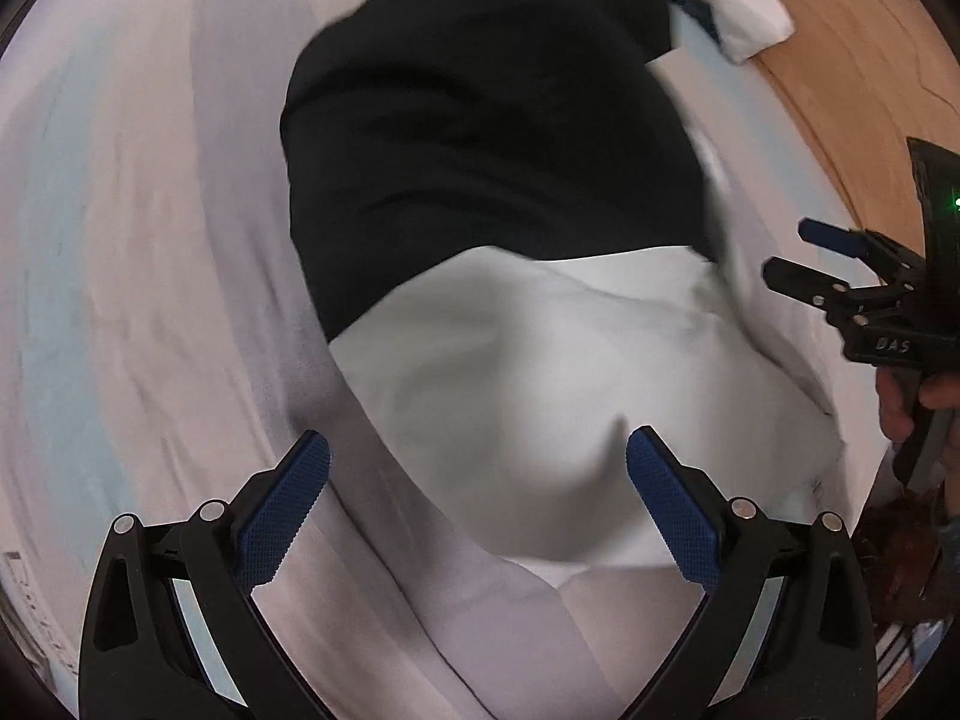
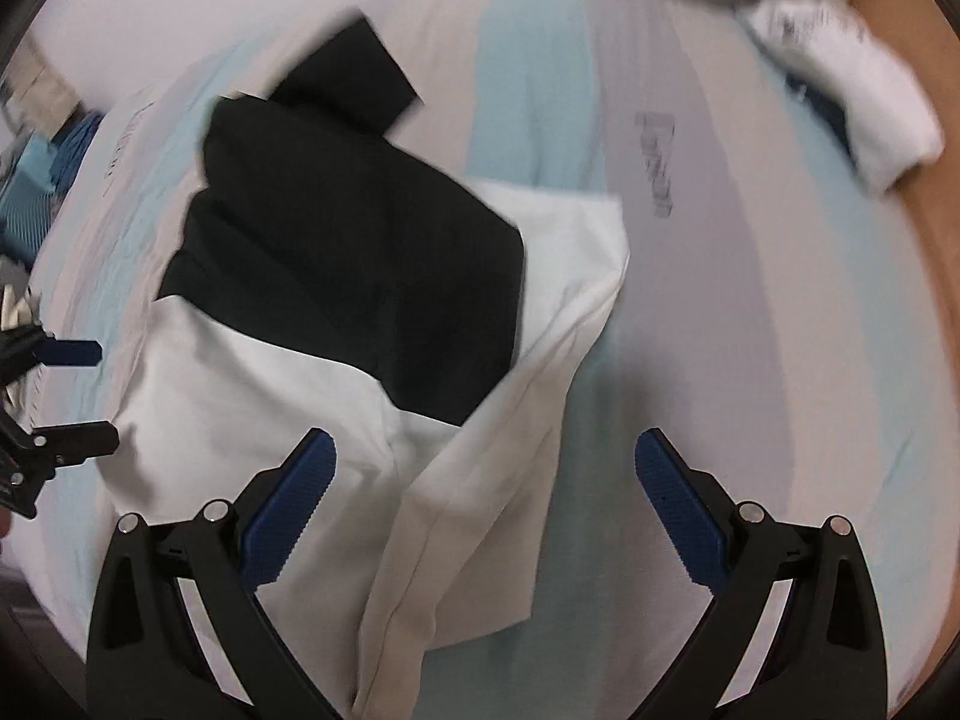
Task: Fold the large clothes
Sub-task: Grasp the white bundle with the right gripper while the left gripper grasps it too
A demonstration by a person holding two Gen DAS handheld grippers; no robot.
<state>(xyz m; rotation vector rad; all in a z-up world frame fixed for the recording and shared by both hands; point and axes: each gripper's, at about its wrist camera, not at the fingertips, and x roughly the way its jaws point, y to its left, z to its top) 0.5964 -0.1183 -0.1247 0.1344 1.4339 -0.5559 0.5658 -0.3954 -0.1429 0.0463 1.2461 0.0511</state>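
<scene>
Gaping wide above the garment (image 1: 480, 192), both grippers' fingers (image 1: 282, 504); nothing held

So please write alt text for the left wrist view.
A black and white garment lies partly folded on a striped bed sheet. The open left hand-held gripper hovers over its white part; the right hand-held gripper shows at the right edge.

One large black-and-white cloth garment (image 1: 498, 276), partly folded, on one bed sheet striped in pale blue, white and lilac (image 1: 150, 300). One small bundle of white cloth with dark marks (image 2: 840, 96) at the sheet's far edge, beside the one strip of bare wooden surface (image 1: 852, 42). Two black two-finger grippers with blue ribbed pads: left gripper (image 1: 478, 450), right gripper (image 2: 485, 450), each with its fingers spread apart and empty; one hand (image 1: 918, 402) visible
</scene>
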